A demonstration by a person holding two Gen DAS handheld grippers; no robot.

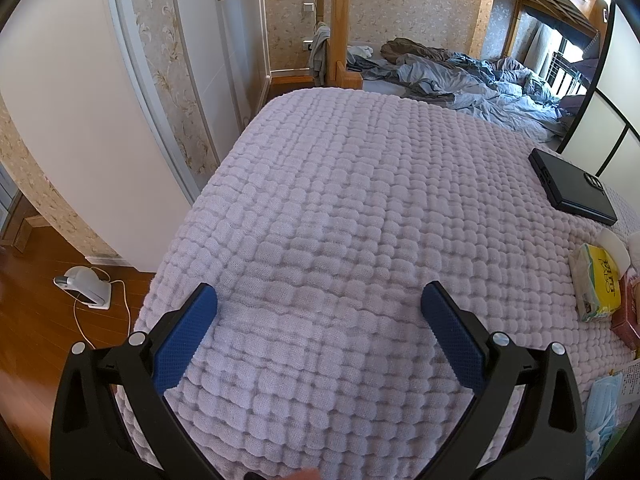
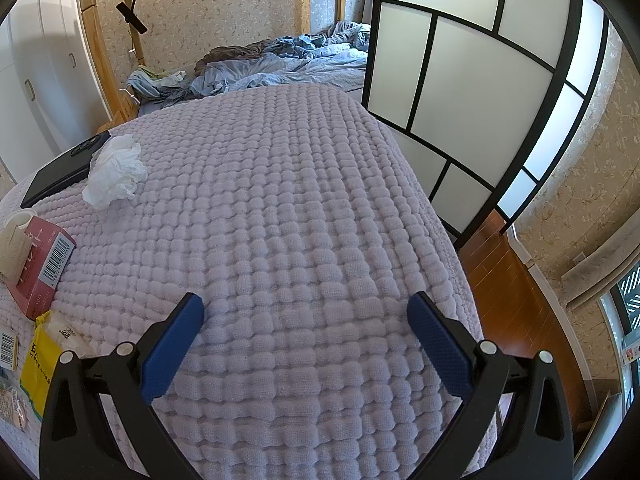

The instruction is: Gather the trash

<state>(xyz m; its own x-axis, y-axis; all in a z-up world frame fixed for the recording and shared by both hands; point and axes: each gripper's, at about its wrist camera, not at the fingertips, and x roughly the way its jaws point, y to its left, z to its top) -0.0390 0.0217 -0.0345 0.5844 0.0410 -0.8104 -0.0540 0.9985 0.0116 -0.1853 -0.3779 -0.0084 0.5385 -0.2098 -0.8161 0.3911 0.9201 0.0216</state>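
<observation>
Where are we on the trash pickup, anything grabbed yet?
Nothing looks collected. Left gripper and right gripper are both open, holding nothing, over the bedspread. Left to pick: crumpled tissue, red box, yellow tissue pack, blue mask. No bin in view.

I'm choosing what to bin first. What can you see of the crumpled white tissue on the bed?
The crumpled white tissue looks like thin soft paper, wadded loosely with creases and folds. It lies on the lavender quilted bedspread, its upper edge against or overlapping the black phone, apart from the red box. Nothing grips it; the right gripper is open, well short of it.
</observation>
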